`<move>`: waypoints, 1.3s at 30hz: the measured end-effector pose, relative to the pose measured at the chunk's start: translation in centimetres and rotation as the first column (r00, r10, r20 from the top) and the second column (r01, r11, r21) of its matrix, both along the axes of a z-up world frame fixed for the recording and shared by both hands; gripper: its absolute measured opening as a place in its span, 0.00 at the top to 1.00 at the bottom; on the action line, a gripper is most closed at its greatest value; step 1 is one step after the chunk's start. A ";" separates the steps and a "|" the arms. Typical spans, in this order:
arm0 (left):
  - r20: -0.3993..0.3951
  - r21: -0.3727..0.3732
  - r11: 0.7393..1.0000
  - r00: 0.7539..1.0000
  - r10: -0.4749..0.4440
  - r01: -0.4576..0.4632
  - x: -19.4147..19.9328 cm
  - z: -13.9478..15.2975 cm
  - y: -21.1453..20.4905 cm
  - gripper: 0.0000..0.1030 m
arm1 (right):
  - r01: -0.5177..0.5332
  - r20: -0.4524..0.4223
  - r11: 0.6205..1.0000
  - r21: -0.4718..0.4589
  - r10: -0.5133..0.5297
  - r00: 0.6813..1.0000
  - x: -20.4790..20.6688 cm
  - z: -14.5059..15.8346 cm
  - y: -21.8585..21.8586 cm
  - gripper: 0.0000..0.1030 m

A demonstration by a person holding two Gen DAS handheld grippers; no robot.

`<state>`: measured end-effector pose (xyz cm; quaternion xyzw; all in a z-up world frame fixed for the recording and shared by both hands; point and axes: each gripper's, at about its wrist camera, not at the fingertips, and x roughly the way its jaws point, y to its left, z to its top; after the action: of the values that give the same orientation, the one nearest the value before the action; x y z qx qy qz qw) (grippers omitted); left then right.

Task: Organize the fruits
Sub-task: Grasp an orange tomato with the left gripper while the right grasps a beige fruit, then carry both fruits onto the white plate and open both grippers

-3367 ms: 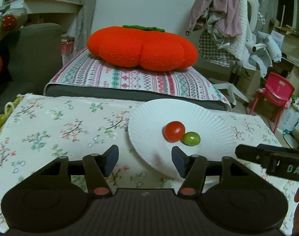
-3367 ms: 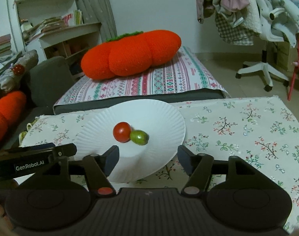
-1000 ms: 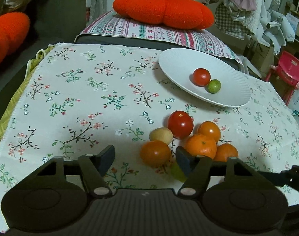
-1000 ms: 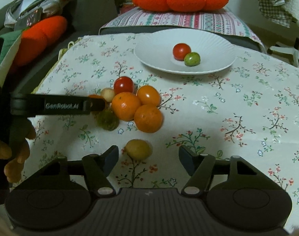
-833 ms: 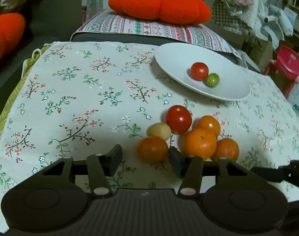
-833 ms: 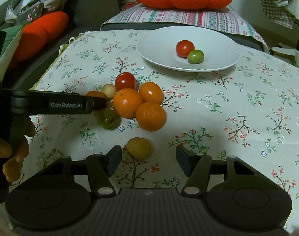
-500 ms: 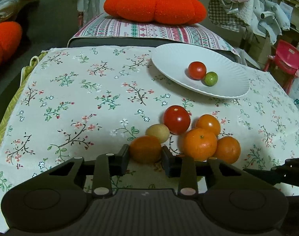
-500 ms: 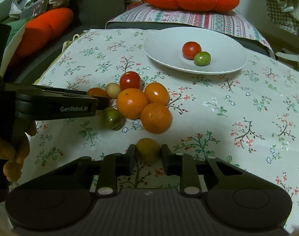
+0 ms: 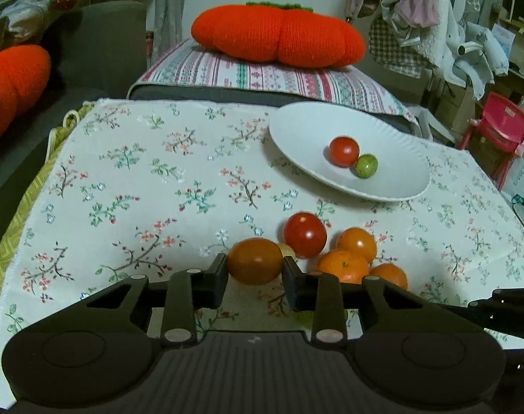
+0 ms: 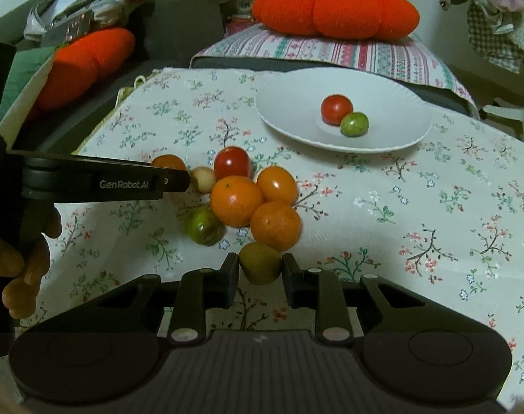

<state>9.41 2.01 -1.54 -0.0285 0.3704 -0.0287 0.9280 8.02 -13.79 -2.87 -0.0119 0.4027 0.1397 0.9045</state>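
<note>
Left gripper (image 9: 255, 277): I have it closed on the dark orange tomato (image 9: 255, 260); the jaws have just been closing and both pads now press its sides, nothing else between them.
Right gripper (image 10: 259, 277): I have it clamped on the yellow-green fruit (image 10: 260, 262); its jaws have also just been closing, and the fruit sits squarely between the pads.
Landmark: the white plate (image 10: 286, 124) on the flowered cloth (image 9: 130, 186), on the side away from me.
On the plate: a small red tomato (image 10: 336, 109) touching a small green tomato (image 10: 354, 124), both near its middle.
Loose pile: nearer me than the plate and well apart from it, a red tomato (image 10: 232, 163), three orange fruits (image 10: 237, 200) bunched and touching, a pale small fruit (image 10: 203, 179) and a mottled green tomato (image 10: 203, 226).
My two fruits: both at the near edge of that pile, low over the cloth; I cannot tell whether they have lifted clear of it.
Step in hand: both grasps made, the carry to the plate not yet begun, as I judge it.
Next move: raise both fruits straight up so I don't knock the neighbours rolling, then take them over the plate's rim and set them down on bare plate beside the two tomatoes, loosening gently.
Risk: round, smooth skins may slip or bruise if I squeeze unevenly.
Progress: early, since most fruit is off the plate.
</note>
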 end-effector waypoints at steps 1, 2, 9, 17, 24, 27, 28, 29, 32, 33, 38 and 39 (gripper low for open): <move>0.008 0.000 1.000 1.000 0.002 -0.002 0.0 0.2 0.0 0.81 | 0.002 0.006 1.000 0.004 -0.002 1.000 0.0 0.1 -0.1 0.77; 0.016 -0.001 1.000 1.000 0.004 -0.004 0.0 0.3 0.0 0.81 | 0.004 0.011 1.000 0.008 -0.004 1.000 0.0 0.2 -0.2 0.77; 0.062 -0.021 1.000 0.998 0.021 -0.019 -0.3 1.5 0.4 0.81 | 0.020 0.059 0.999 0.040 -0.023 0.998 -0.2 1.2 -0.9 0.77; 0.121 -0.028 0.999 0.993 -0.017 0.020 0.8 2.7 -0.4 0.81 | 0.078 0.089 0.995 0.056 -0.083 0.993 0.5 2.0 -2.4 0.77; 0.161 -0.001 0.997 0.984 -0.076 0.077 3.0 2.4 -1.8 0.81 | 0.170 0.124 0.982 0.083 -0.180 0.976 2.4 2.6 -4.9 0.77; 0.170 0.000 0.995 0.980 -0.101 0.102 4.0 2.1 -2.4 0.81 | 0.192 0.134 0.978 0.079 -0.201 0.970 3.3 2.4 -5.5 0.77; 0.174 0.004 0.994 0.978 -0.111 0.112 4.2 2.1 -2.6 0.81 | 0.194 0.136 0.978 0.076 -0.203 0.970 3.5 2.4 -5.5 0.77; 0.178 0.012 0.993 0.977 -0.120 0.120 4.4 2.0 -2.9 0.81 | 0.192 0.137 0.979 0.074 -0.201 0.970 4.0 2.3 -5.5 0.77; 0.188 0.042 0.989 0.971 -0.145 0.139 5.2 1.7 -3.8 0.81 | 0.190 0.144 0.979 0.070 -0.198 0.969 5.3 2.1 -5.6 0.77; 0.189 0.044 0.988 0.970 -0.151 0.145 5.5 1.6 -3.9 0.81 | 0.190 0.146 0.979 0.070 -0.199 0.969 5.6 2.1 -5.6 0.77; 0.200 0.059 0.983 0.963 -0.182 0.173 6.8 1.0 -4.8 0.81 | 0.185 0.164 0.980 0.069 -0.194 0.967 6.3 2.1 -5.9 0.77; 0.198 0.062 0.982 0.962 -0.188 0.179 7.0 0.9 -5.0 0.81 | 0.185 0.163 0.980 0.070 -0.195 0.967 6.5 2.1 -6.0 0.77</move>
<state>16.40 -2.94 -0.69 0.0292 0.2751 -0.1093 0.9547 14.53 -19.81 -0.78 0.0396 0.3198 0.0618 0.9447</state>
